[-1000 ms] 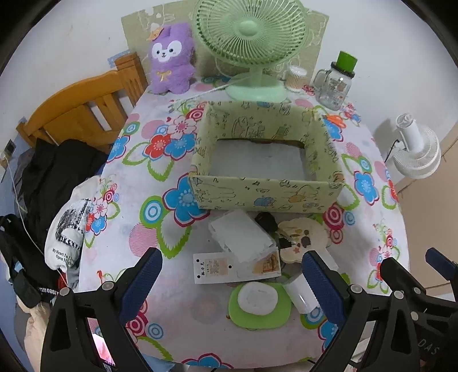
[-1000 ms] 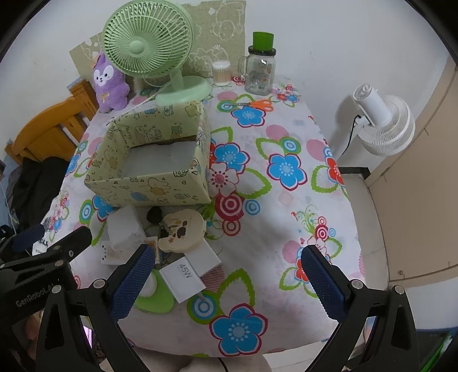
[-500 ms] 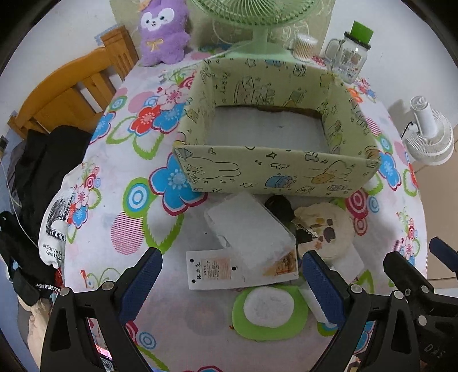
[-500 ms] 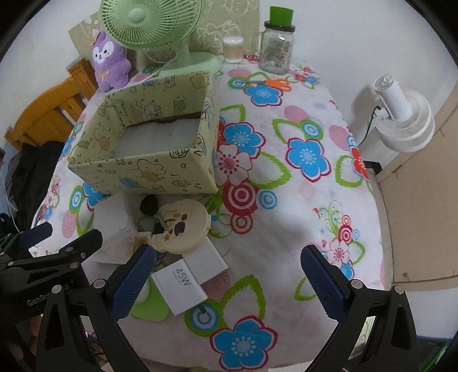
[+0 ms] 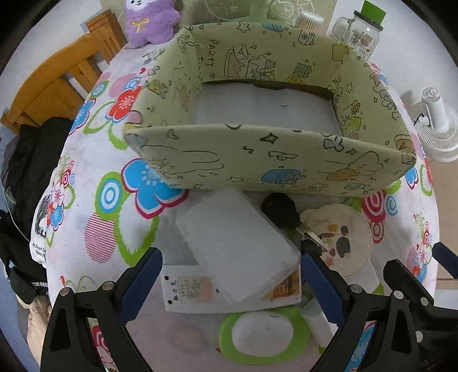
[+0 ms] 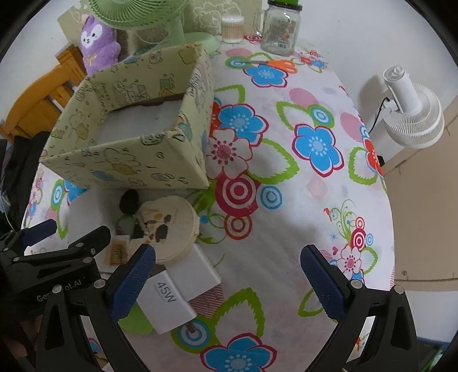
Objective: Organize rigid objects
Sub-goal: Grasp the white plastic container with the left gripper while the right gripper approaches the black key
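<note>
A pale green patterned box [image 5: 266,160] [image 6: 128,160] stands open on the floral tablecloth. In front of it lie a white rectangular case [image 5: 234,249], a card [image 5: 189,289], a black key fob [image 5: 279,209] [image 6: 129,201], a round cream tin [image 5: 340,240] [image 6: 169,229], a white 45W charger [image 6: 169,303] and a green dish with a white lid [image 5: 262,334]. My left gripper [image 5: 230,283] is open, its fingers either side of the white case. My right gripper [image 6: 227,282] is open and empty, over the cloth right of the charger.
A green fan [image 6: 143,17], a purple plush [image 5: 151,23] [image 6: 98,43], a glass jar with green lid [image 5: 360,31] [image 6: 282,28] and a cotton-swab pot [image 6: 232,28] stand behind the box. A white fan [image 6: 412,114] is off the table's right edge. A wooden chair [image 5: 48,88] is left.
Both grippers have moved forward and lower toward the objects in front of the box. The left gripper's fingers now flank the white case. Nothing has been picked up.
</note>
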Demonstrator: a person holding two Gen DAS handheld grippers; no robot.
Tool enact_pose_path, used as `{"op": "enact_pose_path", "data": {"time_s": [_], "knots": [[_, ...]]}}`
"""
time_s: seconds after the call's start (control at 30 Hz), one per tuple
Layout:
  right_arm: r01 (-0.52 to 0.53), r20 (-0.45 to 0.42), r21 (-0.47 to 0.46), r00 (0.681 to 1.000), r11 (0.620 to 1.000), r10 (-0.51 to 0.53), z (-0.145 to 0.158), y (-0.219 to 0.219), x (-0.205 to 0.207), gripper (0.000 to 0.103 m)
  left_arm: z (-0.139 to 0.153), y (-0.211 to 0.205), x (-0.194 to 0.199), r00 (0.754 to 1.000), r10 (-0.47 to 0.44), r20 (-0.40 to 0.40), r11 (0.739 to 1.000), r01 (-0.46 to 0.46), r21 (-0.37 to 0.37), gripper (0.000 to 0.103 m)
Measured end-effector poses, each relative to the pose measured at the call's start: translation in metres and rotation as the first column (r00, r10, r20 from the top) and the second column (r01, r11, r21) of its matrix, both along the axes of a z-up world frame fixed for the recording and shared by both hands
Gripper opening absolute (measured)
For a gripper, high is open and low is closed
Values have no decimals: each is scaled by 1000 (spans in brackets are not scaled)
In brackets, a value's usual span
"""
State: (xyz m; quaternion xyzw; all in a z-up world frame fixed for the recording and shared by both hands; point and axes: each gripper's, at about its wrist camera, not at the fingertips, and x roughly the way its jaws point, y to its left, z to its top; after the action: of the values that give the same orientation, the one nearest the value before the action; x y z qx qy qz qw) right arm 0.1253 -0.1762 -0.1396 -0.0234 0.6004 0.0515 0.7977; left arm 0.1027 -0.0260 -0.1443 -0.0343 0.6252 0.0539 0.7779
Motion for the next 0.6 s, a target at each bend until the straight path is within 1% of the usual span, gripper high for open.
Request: {"op": "enact_pose_path", "data": {"time_s": [0.1,0.27,0.3,0.37,0.47,0.6], "knots": [[3,-10,-2,1000,1000,-3,-5,-1,3,101,-5,0,4,1000,8,-6,1000,-8,-3,99],[-2,-19,0,1000,1000,2,-12,3,9,100,-11,2,8,1000,14,-7,1000,-14,-3,94],[-3,-20,3,1000,1000,3,-14,4,10,100,-12,2,8,1000,14,-9,1000,-14,-4,93],[-5,-23,2,1000,1000,5,-17,7,12,100,-15,3,10,1000,12,-11,1000,-12,-3,85],[-7,-25,4,1000,1000,8,-20,11,15,99,-17,5,7,1000,2,-2,1000,-2,12,81],[-22,-11,8,1000,1000,22,-21,18,16,98,-17,16,2,999,-15,28,1000,16,-16,76]]}}
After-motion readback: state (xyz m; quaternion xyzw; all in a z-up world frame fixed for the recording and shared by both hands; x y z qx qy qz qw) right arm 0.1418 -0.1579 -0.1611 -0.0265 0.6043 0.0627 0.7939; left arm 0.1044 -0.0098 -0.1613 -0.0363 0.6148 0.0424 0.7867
